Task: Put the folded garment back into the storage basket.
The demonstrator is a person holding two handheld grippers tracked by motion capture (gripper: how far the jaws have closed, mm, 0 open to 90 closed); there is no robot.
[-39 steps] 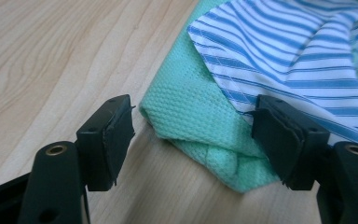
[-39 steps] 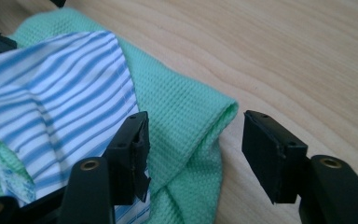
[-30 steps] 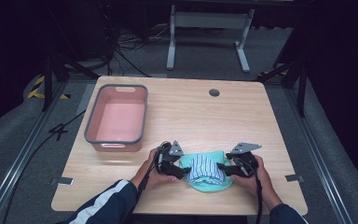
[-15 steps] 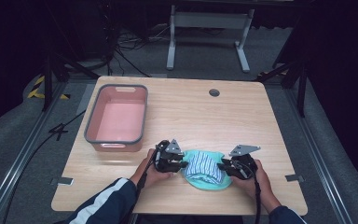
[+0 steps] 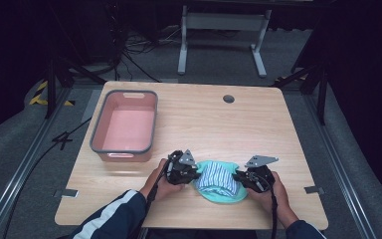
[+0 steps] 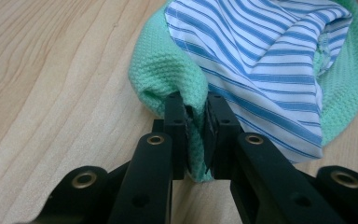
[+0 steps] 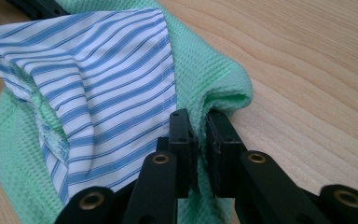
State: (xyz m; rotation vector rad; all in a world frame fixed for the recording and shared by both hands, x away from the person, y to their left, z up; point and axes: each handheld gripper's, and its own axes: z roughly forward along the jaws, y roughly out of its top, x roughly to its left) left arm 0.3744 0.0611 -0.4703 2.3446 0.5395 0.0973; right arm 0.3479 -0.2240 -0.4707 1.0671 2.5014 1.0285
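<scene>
High view: table (image 5: 278, 129), pink bin (image 5: 125, 127), then the green cloth (image 5: 223, 195) with the striped cloth (image 5: 218, 177) on it, lying between both tools. Left gripper (image 6: 196, 135) pinches the green edge; right gripper (image 7: 199, 140) pinches the opposite edge. Looks like a lift coming; both must rise together.

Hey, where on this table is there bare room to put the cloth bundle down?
Bare wood runs from the pink bin rightward past the cable hole to the table's right edge. The near middle is crowded: left gripper and right gripper both pinch the green cloth under the striped cloth.
</scene>
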